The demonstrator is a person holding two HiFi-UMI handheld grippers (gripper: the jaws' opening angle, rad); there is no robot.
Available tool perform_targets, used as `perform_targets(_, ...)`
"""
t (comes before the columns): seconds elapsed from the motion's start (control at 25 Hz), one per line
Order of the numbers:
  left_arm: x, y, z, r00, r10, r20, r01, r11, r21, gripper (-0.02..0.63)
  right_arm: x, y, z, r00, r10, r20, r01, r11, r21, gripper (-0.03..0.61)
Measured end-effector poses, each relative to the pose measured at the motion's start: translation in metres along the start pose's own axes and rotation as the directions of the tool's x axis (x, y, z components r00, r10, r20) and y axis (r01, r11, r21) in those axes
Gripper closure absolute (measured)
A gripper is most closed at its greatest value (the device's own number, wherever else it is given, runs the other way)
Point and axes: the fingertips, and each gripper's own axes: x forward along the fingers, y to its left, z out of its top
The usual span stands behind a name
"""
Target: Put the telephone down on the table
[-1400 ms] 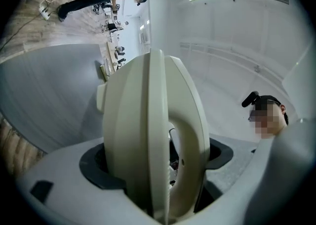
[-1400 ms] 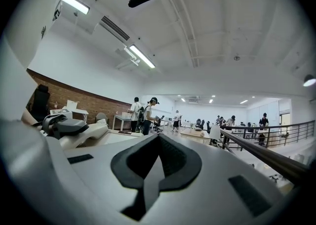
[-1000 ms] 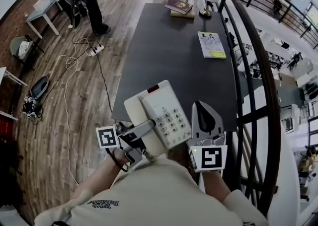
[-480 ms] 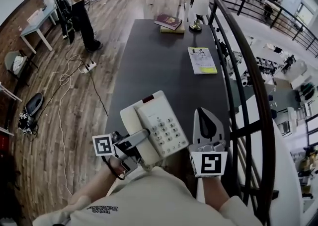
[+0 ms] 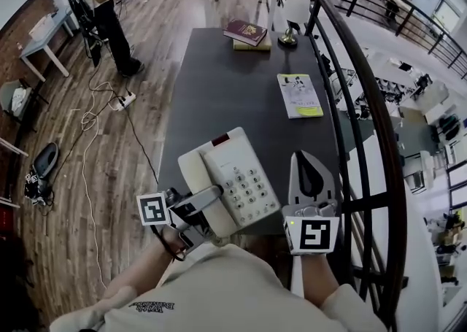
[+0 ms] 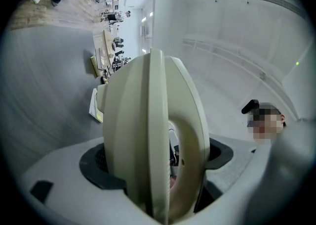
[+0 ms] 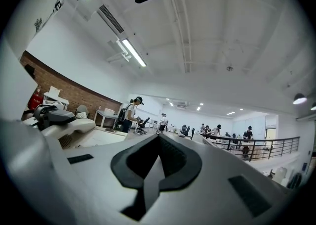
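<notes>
At the near edge of the table (image 5: 241, 90), the left gripper (image 5: 206, 200) clamps the telephone (image 5: 232, 177), seemingly above the top. Right gripper (image 5: 306, 166) closed, empty. Advise landing the telephone flat, clear of that edge, before release.

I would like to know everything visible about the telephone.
The telephone is a cream desk set, plastic by its look: handset in its cradle on the left, pale keypad, small red patch at the far end. The left hand-held gripper is shut on its near edge and holds it face up over the near end of the table.
</notes>
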Motion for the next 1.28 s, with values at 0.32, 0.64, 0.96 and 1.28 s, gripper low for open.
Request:
perform_targets(0.32,0.002,0.016,0.067,1.0,-0.013,-0.014,0.013,1.0,-0.014,0.164,0.072,0.0,0.004,1.0,-0.028,-0.009,0.028,1.0,-0.014,0.577)
perform_targets(0.64,-0.006,0.049,0.119,0.999,-0.019,-0.031,0.017,0.998,-0.063,0.165,0.127,0.016,0.002,0.998,-0.046,-0.037,0.044,0.998,-0.044,0.577)
perform_targets(0.96,0.005,0.062,0.141,1.0,0.01,-0.011,-0.011,0.998,-0.055,0.166,0.151,0.019,-0.011,0.998,-0.007,-0.07,0.005,1.0,-0.029,0.577)
perform_targets(1.28,0.01,0.083,0.139,0.999,0.038,0.033,-0.035,0.995,-0.095,0.166,0.161,0.018,-0.038,0.995,0.051,-0.082,-0.05,0.999,0.012,0.577)
